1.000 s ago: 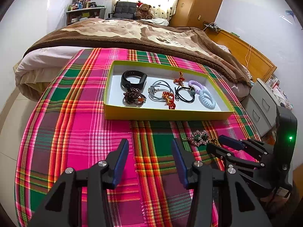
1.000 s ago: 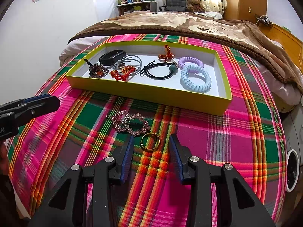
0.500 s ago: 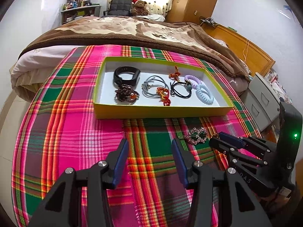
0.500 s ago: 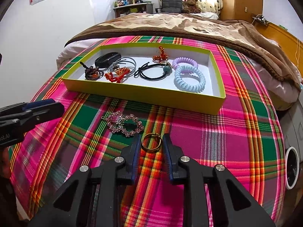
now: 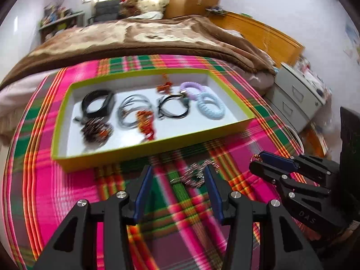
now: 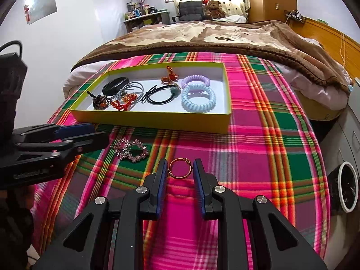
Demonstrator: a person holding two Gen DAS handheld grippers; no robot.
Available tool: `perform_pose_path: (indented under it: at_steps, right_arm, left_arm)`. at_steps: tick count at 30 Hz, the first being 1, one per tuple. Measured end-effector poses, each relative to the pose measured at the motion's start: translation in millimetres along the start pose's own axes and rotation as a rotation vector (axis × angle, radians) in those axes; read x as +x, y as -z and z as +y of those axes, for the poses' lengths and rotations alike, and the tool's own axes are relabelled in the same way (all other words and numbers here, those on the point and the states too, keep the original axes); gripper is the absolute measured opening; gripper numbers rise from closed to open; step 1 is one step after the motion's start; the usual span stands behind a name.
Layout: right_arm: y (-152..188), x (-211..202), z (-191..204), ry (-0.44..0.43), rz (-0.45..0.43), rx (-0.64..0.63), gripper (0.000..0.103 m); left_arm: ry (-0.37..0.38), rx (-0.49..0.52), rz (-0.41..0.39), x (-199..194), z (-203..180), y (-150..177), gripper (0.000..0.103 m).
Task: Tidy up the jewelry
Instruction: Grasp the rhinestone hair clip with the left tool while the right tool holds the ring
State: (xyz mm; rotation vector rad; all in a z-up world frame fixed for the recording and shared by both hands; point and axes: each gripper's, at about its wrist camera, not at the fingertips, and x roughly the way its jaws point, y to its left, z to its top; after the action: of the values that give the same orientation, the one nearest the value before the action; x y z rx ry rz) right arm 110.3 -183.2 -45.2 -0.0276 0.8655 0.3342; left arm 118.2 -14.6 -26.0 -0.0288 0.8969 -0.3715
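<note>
1. From my right wrist view, the right gripper (image 6: 180, 168) is narrowed around a gold ring (image 6: 180, 167). The ring sits between the blue pads and looks pinched and lifted, with a faint shadow on the plaid cloth (image 6: 270, 146) beneath it.
2. In the left wrist view the same gripper appears side-on at 3 o'clock (image 5: 258, 162). Only a small gold glint shows at its tip, so this view alone would not confirm the hold.
3. The left gripper (image 5: 177, 180) stands wide with nothing between its fingers. The right wrist view shows it (image 6: 99, 135) from the side at 9 o'clock, where the gap cannot be read.
4. A rhinestone hair clip (image 6: 131, 148) lies on the cloth at 10 o'clock from the ring and near it. It is sharp in the right view. In the left view it (image 5: 195, 173) is smeared by blur, just ahead of the right-hand finger.
5. The yellow-green tray (image 6: 153, 118) sits at 12 o'clock, beyond both grippers.
6. Tray contents, per the right view: a blue coil band (image 6: 199, 98) with a purple coil band (image 6: 195, 79) behind it, a black hair tie (image 6: 162, 95), grey elastics (image 6: 132, 87), a red cord knot (image 6: 169, 76), a dark bead bracelet (image 6: 101, 101) and a black band (image 6: 115, 84).
7. The left view is blurred throughout, so tray detail is poorer there.
</note>
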Motion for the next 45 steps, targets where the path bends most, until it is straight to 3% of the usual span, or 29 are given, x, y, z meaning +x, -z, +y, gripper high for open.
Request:
perform_pose_path:
  at_steps: [3, 12, 17, 22, 28, 36, 38, 40, 44, 45]
  right_arm:
    - [1.4, -5.3, -5.5, -0.001, -0.012, 0.019, 0.024]
    - [7.8, -15.6, -21.4, 0.000, -0.029, 0.057, 0.024]
    - [10.3, -21.3, -27.4, 0.000, -0.041, 0.070, 0.024]
    - [11.5, -20.8, -32.7, -0.004, -0.038, 0.085, 0.024]
    - [12.0, -21.2, -31.7, -0.010, -0.040, 0.081, 0.024]
    - [11.9, -18.7, -30.6, -0.014, -0.038, 0.075, 0.024]
    - [11.6, -18.2, -30.5, -0.013, -0.037, 0.075, 0.024]
    - [11.4, -17.7, -30.5, -0.014, -0.037, 0.075, 0.024]
    - [11.1, -16.7, -29.8, -0.014, -0.036, 0.072, 0.024]
    - [10.8, -16.4, -29.6, -0.015, -0.036, 0.072, 0.024]
  left_arm:
    - [0.053, 0.032, 0.028, 10.6, -9.7, -3.0, 0.056]
    - [0.046, 0.089, 0.084, 23.1, -31.4, 5.7, 0.057]
    - [0.125, 0.080, 0.106, 17.5, -42.7, 10.8, 0.057]
    - [0.085, 0.107, 0.098, 20.6, -51.8, 11.0, 0.057]
    - [-0.070, 0.135, 0.095, 30.0, -49.1, 7.4, 0.057]
    - [-0.090, 0.164, 0.084, 34.3, -51.1, 5.9, 0.057]
    - [-0.087, 0.163, 0.079, 33.7, -50.5, 6.1, 0.053]
    - [-0.087, 0.166, 0.076, 32.8, -51.4, 6.0, 0.040]
    - [-0.072, 0.171, 0.074, 31.5, -52.3, 6.4, 0.032]
    - [-0.068, 0.170, 0.073, 30.8, -52.3, 6.6, 0.025]
